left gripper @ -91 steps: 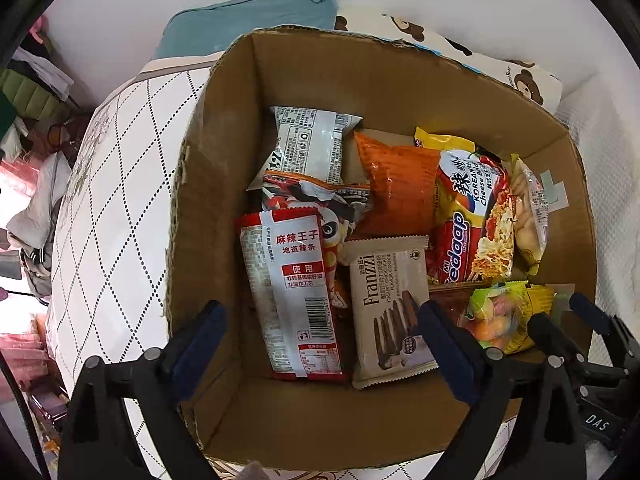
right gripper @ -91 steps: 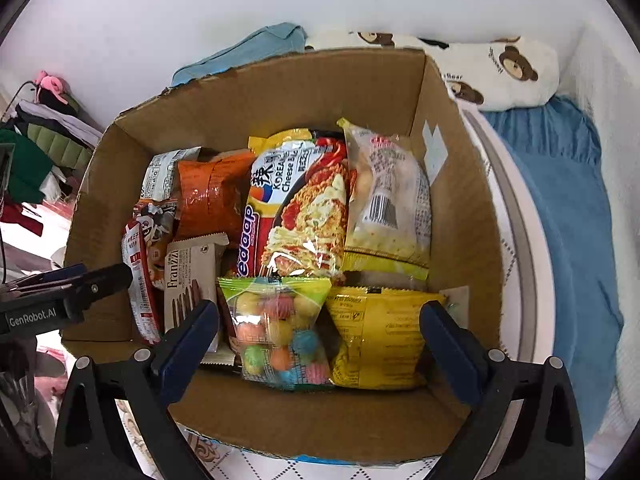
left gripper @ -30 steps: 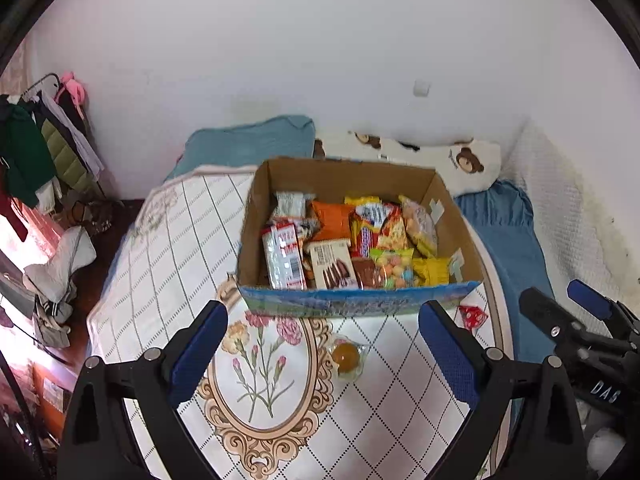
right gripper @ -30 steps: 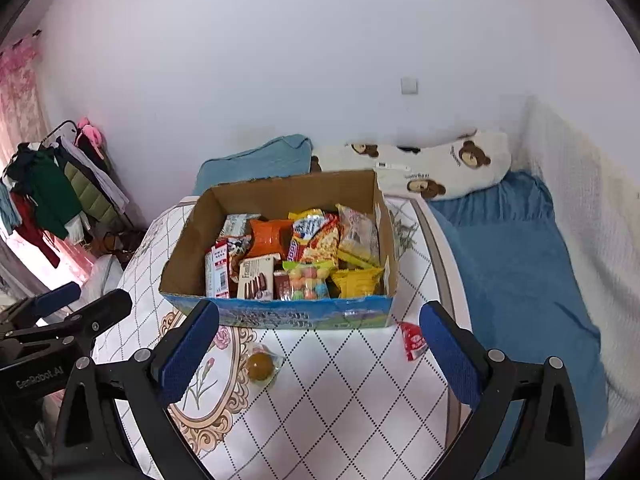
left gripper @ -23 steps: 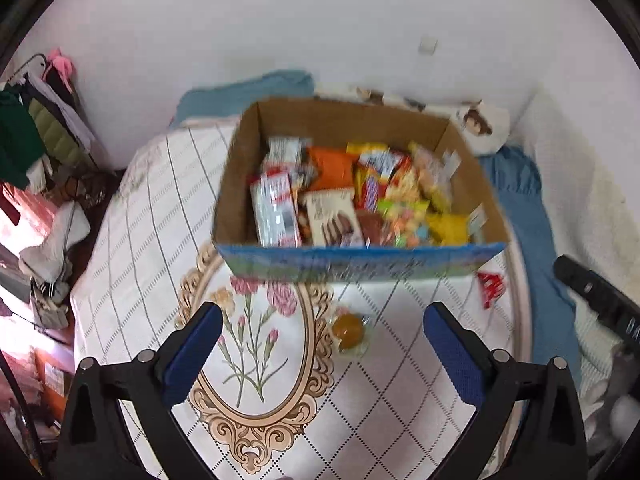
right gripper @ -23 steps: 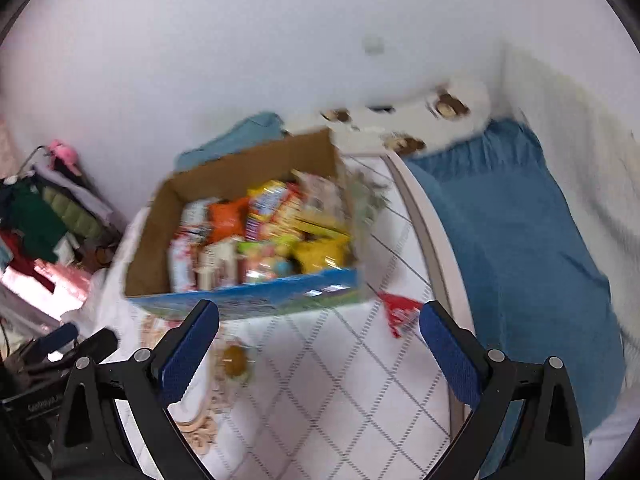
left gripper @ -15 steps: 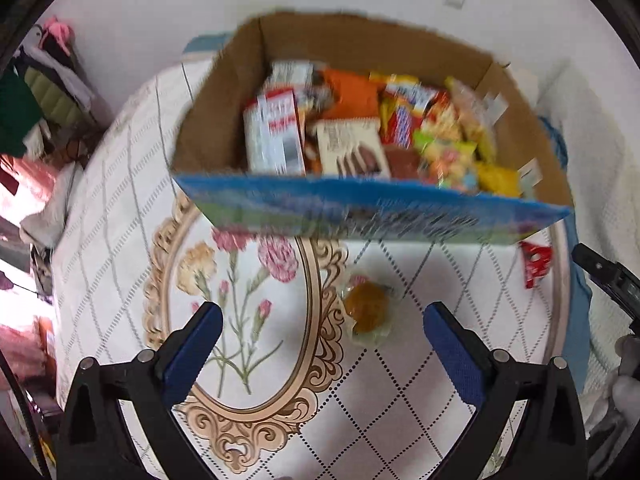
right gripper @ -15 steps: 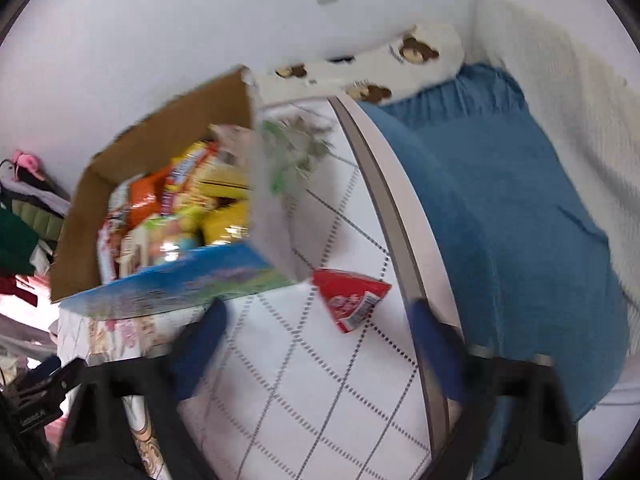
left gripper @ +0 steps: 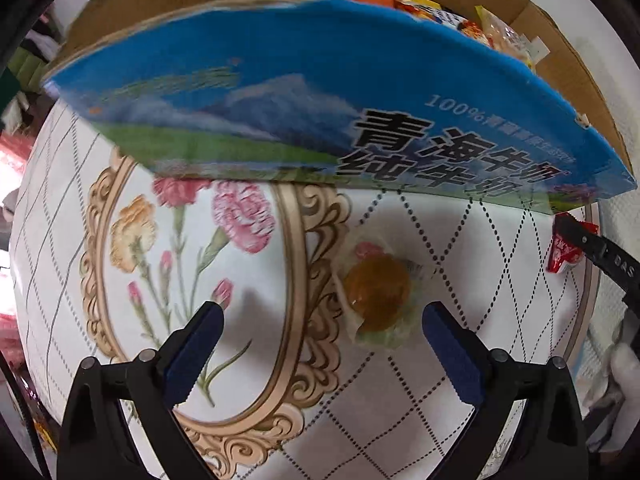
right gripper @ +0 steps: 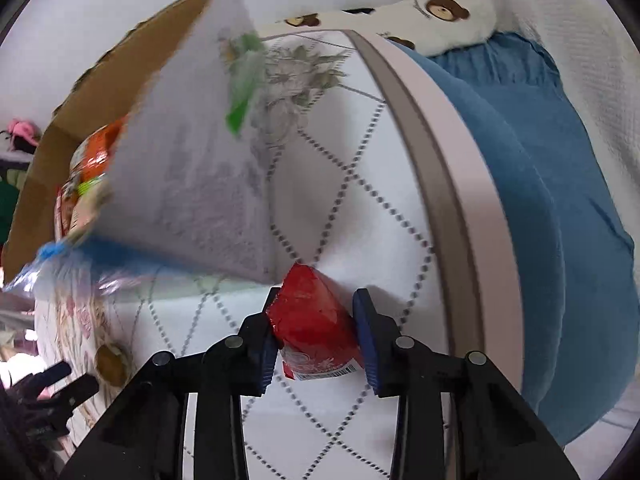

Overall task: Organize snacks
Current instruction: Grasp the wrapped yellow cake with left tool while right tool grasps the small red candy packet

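Observation:
My right gripper (right gripper: 316, 300) is shut on a red snack packet (right gripper: 312, 320) that lies on the tablecloth beside the box's right corner. The cardboard box (left gripper: 280, 92) with a blue printed front holds several snack packs. In front of it lies a clear-wrapped orange-brown snack (left gripper: 378, 294). My left gripper (left gripper: 322, 310) points down over it, open, with the snack just inside its right finger (left gripper: 448, 340) and untouched. In the left wrist view the red packet (left gripper: 564, 252) shows at the far right, behind a black finger (left gripper: 596, 244) of my right gripper.
The round table's cloth (right gripper: 360, 200) is white with dotted diamonds and a framed flower print (left gripper: 180, 232). Its rim (right gripper: 452, 184) runs close to the right of the red packet. Beyond it lie blue bedding (right gripper: 560, 168) and a bear-print pillow (right gripper: 444, 12).
Both grippers dropped from high above the box down to the tablecloth. The right jaws closed from wide open onto the red packet. The left jaws stayed open.

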`<state>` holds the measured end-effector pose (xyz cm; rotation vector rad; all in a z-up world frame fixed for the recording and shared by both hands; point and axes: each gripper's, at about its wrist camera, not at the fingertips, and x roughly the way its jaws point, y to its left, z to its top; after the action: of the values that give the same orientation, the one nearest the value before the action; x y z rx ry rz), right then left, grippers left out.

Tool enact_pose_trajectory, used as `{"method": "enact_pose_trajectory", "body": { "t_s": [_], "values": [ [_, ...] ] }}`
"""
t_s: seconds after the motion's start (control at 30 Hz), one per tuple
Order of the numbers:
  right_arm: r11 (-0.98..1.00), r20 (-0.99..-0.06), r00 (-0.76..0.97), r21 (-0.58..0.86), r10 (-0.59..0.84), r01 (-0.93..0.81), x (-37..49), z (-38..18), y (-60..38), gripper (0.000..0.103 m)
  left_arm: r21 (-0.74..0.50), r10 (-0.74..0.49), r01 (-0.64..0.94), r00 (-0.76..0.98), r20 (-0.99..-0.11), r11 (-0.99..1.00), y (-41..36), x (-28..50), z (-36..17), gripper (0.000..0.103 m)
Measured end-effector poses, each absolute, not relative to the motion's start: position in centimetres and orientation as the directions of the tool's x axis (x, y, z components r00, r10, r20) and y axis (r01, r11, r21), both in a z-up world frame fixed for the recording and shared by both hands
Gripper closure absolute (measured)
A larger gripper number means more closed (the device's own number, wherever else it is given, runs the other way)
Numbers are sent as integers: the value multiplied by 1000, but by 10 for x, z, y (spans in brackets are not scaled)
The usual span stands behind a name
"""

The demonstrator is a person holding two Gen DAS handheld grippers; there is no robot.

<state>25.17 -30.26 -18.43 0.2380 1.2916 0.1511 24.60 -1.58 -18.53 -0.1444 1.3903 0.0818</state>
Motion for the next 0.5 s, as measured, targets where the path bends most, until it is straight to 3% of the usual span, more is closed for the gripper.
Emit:
{"method": "enact_pose_trajectory", "body": {
  "t_s": [0.17,0.23,0.5],
  "values": [
    [971,-939,245,237,240,-39,233,-185,-286,68,-68,-59,-59,144,-988,996,-35,259,-196,52],
    [971,-943,230,230,240,-71,221,-185,-278,68,-50,-47,-16,128,-991,999,-46,261,-201,62],
    [948,-947,130,269,293,-171,166,-189,-245,68,-58,-58,6,113,-992,998,-50,232,-200,62]
  ]
}}
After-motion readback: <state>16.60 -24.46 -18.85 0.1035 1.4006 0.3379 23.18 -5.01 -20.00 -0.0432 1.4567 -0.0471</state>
